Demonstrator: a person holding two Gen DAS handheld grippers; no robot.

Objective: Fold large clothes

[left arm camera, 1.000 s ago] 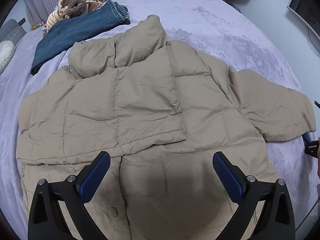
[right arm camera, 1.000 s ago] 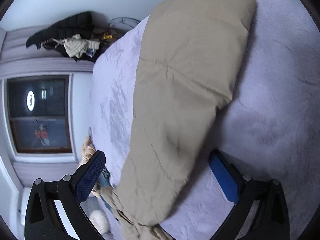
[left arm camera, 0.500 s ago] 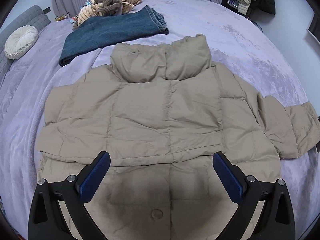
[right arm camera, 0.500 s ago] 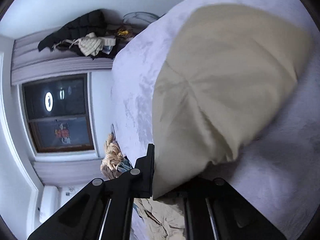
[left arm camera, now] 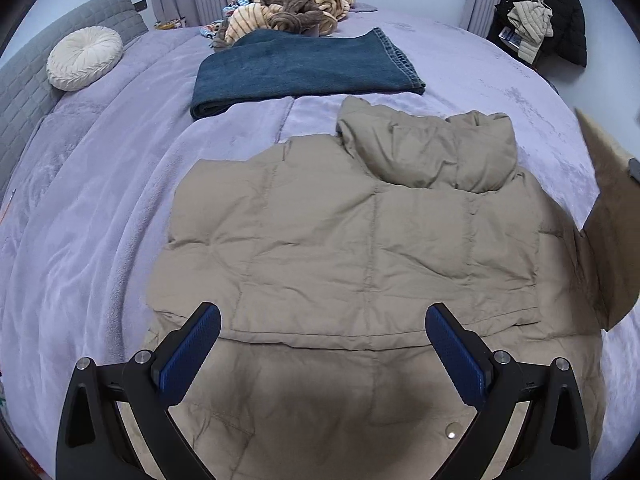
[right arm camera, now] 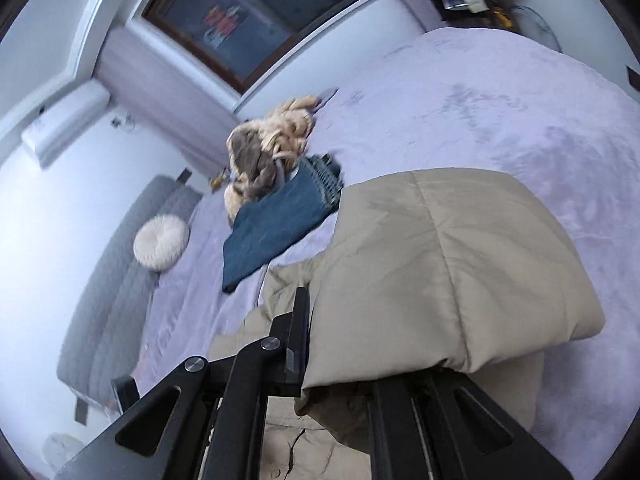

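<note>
Right tongs (right arm camera: 340, 364) clamped, sleeve (right arm camera: 448, 264) lifted off bed (right arm camera: 500, 100).

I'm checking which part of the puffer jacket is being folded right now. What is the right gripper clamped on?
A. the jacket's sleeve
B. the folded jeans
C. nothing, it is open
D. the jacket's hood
A: the right gripper is shut on the tan sleeve, which is lifted off the bed.

Domestic bedroom. Evidence: a large bed (left arm camera: 100, 184) under a lilac plush cover, grey padded headboard (left arm camera: 24, 92) along its left edge, round cream cushion (left arm camera: 84, 63), curtained window (right arm camera: 256, 20), garments hung on a corner rack (left arm camera: 540, 28).
</note>
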